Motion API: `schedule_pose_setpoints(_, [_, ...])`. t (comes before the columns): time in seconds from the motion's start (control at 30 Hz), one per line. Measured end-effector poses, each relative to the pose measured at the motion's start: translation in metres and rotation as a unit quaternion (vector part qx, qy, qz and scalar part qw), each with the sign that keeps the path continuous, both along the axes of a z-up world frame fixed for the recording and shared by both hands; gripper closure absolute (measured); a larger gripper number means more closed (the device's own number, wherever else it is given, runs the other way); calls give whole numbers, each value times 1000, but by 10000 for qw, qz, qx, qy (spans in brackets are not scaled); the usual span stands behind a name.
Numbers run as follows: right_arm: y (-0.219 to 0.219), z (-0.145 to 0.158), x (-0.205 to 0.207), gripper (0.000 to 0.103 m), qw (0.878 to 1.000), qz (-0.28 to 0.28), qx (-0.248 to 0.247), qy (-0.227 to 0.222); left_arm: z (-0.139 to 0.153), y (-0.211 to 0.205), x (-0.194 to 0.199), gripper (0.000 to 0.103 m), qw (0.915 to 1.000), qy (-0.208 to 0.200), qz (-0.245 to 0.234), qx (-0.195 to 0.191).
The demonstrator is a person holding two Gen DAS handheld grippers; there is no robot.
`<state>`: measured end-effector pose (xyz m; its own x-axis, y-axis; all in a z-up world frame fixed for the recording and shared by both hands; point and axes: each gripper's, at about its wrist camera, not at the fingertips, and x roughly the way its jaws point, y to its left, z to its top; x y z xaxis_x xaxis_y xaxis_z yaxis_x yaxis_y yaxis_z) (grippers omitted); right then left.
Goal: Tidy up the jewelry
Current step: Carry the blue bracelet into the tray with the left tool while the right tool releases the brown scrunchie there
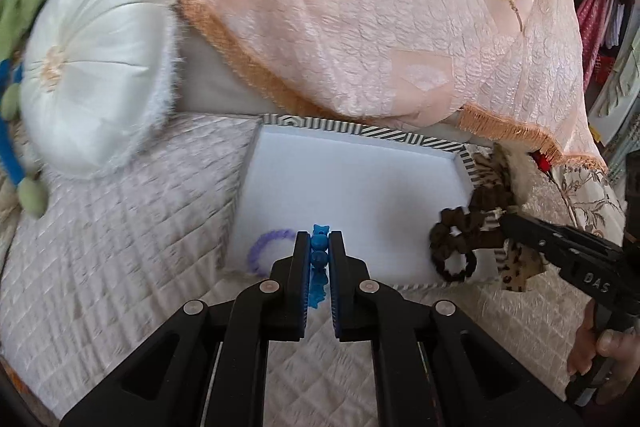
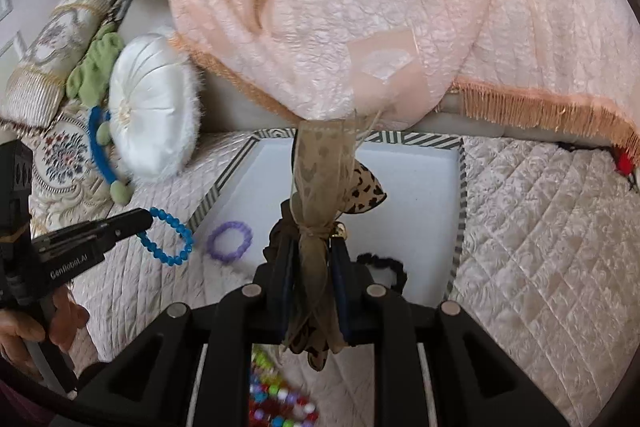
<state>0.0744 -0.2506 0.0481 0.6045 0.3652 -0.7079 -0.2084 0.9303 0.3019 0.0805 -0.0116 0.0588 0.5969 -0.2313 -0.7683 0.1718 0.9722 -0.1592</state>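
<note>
Blue bead bracelet (image 1: 319, 247) in L jaws, scrunchie (image 2: 310, 227) in R, over tray (image 1: 352, 139)

A tray (image 2: 462, 187) lies on the quilted bedspread (image 2: 540, 247), with a draped fringed blanket (image 2: 360, 7) behind it. A coiled hair tie (image 2: 230, 241) lies in the tray's near left corner, a scrunchie (image 2: 386, 265) at its near edge. A round cushion (image 2: 154, 107) sits left of the tray. Mixed beads (image 2: 276, 391) lie on the bedspread before the tray.
</note>
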Motion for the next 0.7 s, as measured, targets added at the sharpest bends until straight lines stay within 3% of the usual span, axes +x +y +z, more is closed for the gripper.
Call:
schedule_pose_setpoints(0.27, [-13, -43, 60, 85, 9985, -258, -253, 414, -36, -19, 62, 103, 9992, 264, -219, -183])
schedule_pose_setpoints(0.57, [-32, -82, 90, 84, 9944, -498, -640, 679, -93, 11, 102, 103, 9961, 737, 421, 222])
schedule_pose_setpoints(0.67, [-34, -87, 89, 71, 9933, -589, -687, 714, -97, 15, 102, 103, 9953, 787, 471, 306])
schedule_pose_setpoints(0.7, [-35, -86, 89, 64, 9932, -608, -686, 719, -97, 15, 99, 97, 9953, 795, 437, 347])
